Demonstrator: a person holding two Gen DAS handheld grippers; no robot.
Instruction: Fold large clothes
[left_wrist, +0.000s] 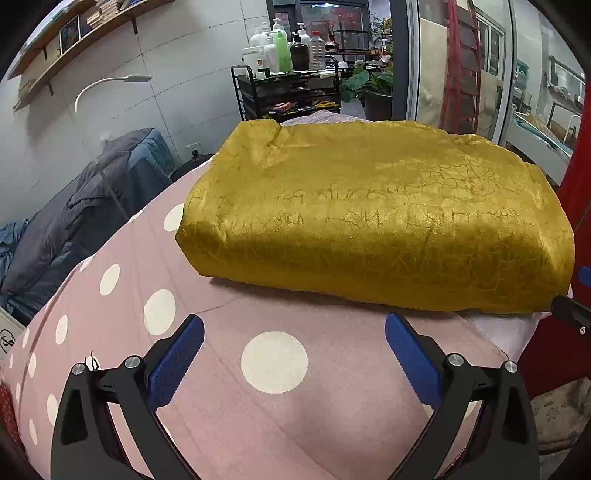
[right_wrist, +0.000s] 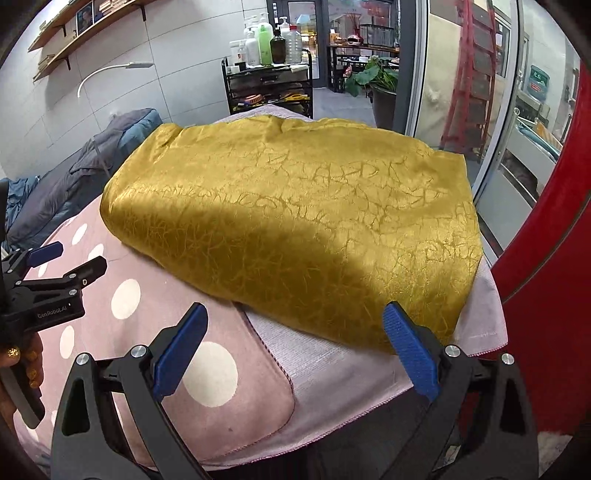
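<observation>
A golden-yellow patterned cloth (left_wrist: 373, 214) lies folded in a thick rectangular bundle on a pink polka-dot cover (left_wrist: 221, 369). It also shows in the right wrist view (right_wrist: 295, 221). My left gripper (left_wrist: 293, 332) is open and empty, a little in front of the bundle's near edge. It also shows at the left edge of the right wrist view (right_wrist: 70, 260). My right gripper (right_wrist: 295, 325) is open and empty; its right fingertip (right_wrist: 397, 321) is at the bundle's near right corner. Its tip also shows at the right edge of the left wrist view (left_wrist: 569, 308).
A lighter pink towel (right_wrist: 351, 373) lies under the bundle's right end. Dark grey bedding (left_wrist: 74, 221) is piled to the left. A black cart (left_wrist: 288, 92) with bottles stands behind. A glass door (right_wrist: 461, 92) and a red surface (right_wrist: 546, 277) are on the right.
</observation>
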